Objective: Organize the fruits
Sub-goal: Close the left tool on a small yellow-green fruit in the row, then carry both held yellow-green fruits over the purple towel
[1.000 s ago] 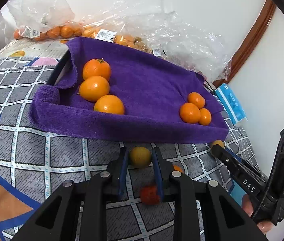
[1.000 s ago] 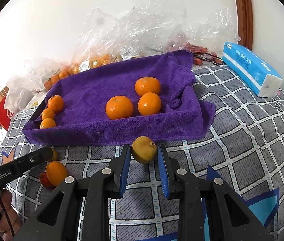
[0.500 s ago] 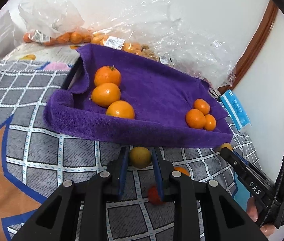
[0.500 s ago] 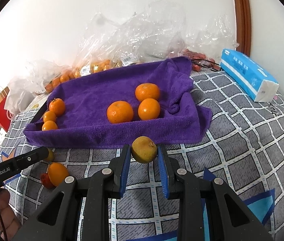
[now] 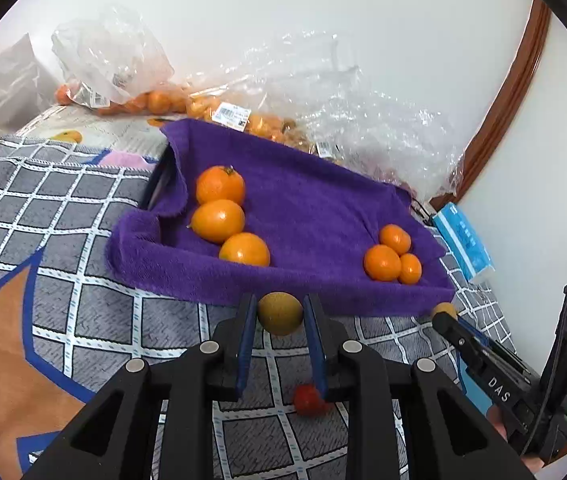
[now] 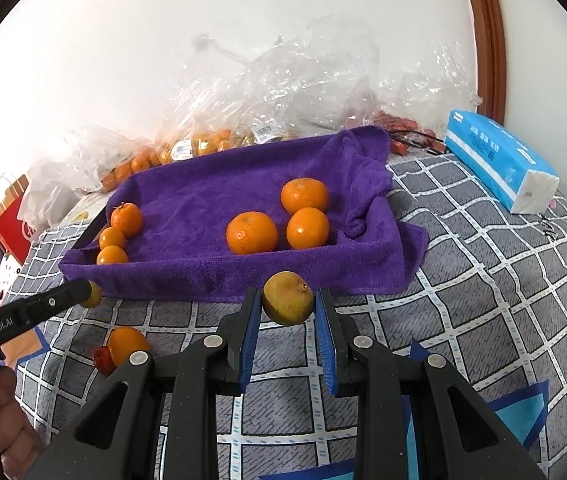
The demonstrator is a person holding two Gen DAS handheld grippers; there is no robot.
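Each tool grips a yellow-green fruit of its own. The left tool (image 5: 280, 314) is clenched on a dull yellow fruit (image 5: 280, 313), pinched between its blue pads (image 5: 246, 340) just in front of the near edge of the purple towel (image 5: 303, 216). The right tool (image 6: 288, 299) is likewise closed on a second yellow fruit (image 6: 288, 298) – its stem end faces up and to the right – held just before the towel's (image 6: 211, 196) front fold.

The towel is draped over a tray, whose dark rim (image 5: 154, 184) shows at the left end. In it lie two groups of oranges, well apart. Three larger ones (image 5: 219, 219) sit in a touching row at the left end, and three more (image 5: 382, 262) are clustered at the right end.

On the checked cover (image 6: 463, 280) in front of the towel, an orange (image 6: 126, 345) lies touching a small red fruit (image 6: 102, 358). From the left wrist view that red fruit (image 5: 308, 398) shows partly behind the tool's right finger.

Further out, clear plastic bags (image 5: 323, 96) of small oranges are heaped against the white wall behind the tray. A blue tissue pack (image 6: 499, 160) lies on the cover to the right of the towel, apart from it. A red paper bag (image 6: 7, 220) stands at the far left.
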